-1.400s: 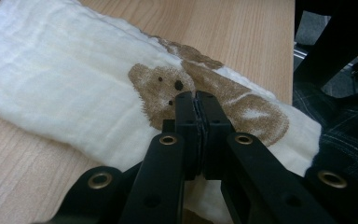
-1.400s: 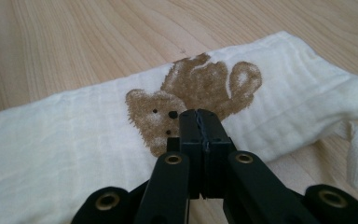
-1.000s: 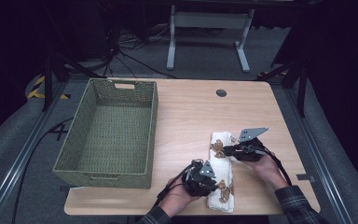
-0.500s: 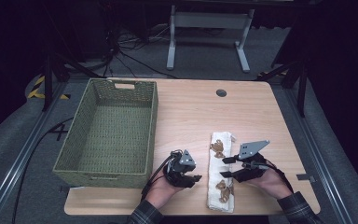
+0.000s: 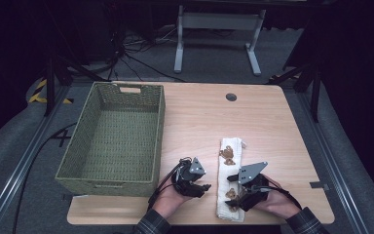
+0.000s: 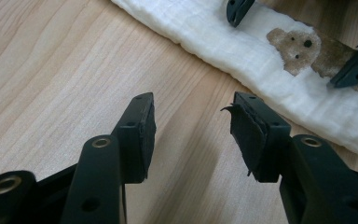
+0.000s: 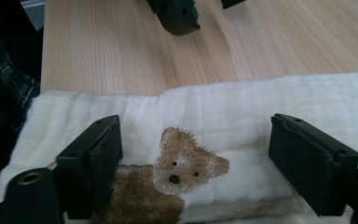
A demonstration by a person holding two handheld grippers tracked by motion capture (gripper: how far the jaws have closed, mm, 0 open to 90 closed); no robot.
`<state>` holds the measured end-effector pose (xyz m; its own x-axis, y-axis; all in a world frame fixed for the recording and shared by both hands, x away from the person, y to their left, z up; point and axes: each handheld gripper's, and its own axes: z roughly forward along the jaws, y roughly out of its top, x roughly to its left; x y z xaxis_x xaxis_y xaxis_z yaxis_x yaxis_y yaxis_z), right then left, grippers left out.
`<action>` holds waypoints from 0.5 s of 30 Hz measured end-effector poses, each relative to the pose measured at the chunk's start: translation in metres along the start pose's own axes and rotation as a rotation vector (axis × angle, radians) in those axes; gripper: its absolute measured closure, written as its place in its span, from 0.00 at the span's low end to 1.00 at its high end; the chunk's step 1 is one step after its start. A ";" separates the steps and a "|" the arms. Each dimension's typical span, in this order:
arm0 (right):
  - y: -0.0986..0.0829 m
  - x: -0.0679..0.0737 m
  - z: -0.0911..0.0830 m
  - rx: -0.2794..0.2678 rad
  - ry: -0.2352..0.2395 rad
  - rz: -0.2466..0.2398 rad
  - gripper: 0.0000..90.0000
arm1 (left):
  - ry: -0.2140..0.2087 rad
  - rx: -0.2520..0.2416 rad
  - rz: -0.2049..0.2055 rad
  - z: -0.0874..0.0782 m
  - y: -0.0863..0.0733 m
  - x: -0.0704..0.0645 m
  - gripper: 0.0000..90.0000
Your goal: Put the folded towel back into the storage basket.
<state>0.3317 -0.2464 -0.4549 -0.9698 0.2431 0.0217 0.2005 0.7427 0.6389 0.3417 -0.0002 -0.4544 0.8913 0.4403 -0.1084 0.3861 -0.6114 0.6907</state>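
White folded cloth with brown bear prints (image 5: 230, 183) lies as a long narrow strip on the light wooden table (image 5: 272, 122), near the front edge, right of centre, its long axis running away from the person. One bear face (image 7: 186, 163) sits directly between the right gripper's jaws. Right gripper (image 5: 241, 192) low over the near end of the cloth, jaws wide apart, straddling the bear print, nothing pinched; whether the pads touch the fabric I cannot tell. Left gripper (image 5: 199, 187) just beside the cloth's left edge, over bare wood, jaws spread wide and empty; the cloth edge (image 6: 242, 51) lies a little ahead of them. Green woven rectangular basket (image 5: 114, 139) stands at the table's left, well apart from the cloth, nothing visible inside. Risks, as judgement: the right jaws closing from above may take only the top layer, so the fold opens when lifted; a lift from one end alone would let the far end drag or slide off the front edge. The pad on one left jaw (image 6: 244, 133) looks frayed and peeling, so grip there may slip. Hard to make out: how many layers the fold has; the cloth's near end is partly covered by the right gripper in the high view.
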 end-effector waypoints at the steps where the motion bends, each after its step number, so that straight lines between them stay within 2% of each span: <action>1: 0.000 0.000 0.001 0.004 -0.004 -0.007 0.17 | 0.003 0.001 0.002 0.000 0.000 0.000 0.56; 6: -0.006 0.001 0.002 -0.018 0.003 -0.022 0.18 | -0.004 0.014 0.016 0.002 0.000 -0.001 0.56; 11: -0.008 0.002 -0.001 -0.020 0.007 -0.026 0.27 | 0.000 0.028 0.020 0.004 0.000 -0.003 0.56; 12: -0.009 0.002 -0.002 -0.022 0.012 -0.026 0.31 | 0.000 0.032 0.024 0.005 0.000 -0.003 0.56; 15: -0.010 0.005 -0.006 -0.028 0.059 -0.059 0.58 | 0.001 0.032 0.029 0.005 0.001 -0.003 0.56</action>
<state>0.3242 -0.2561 -0.4564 -0.9864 0.1618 0.0283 0.1399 0.7367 0.6616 0.3409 -0.0058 -0.4572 0.9021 0.4224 -0.0880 0.3674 -0.6450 0.6700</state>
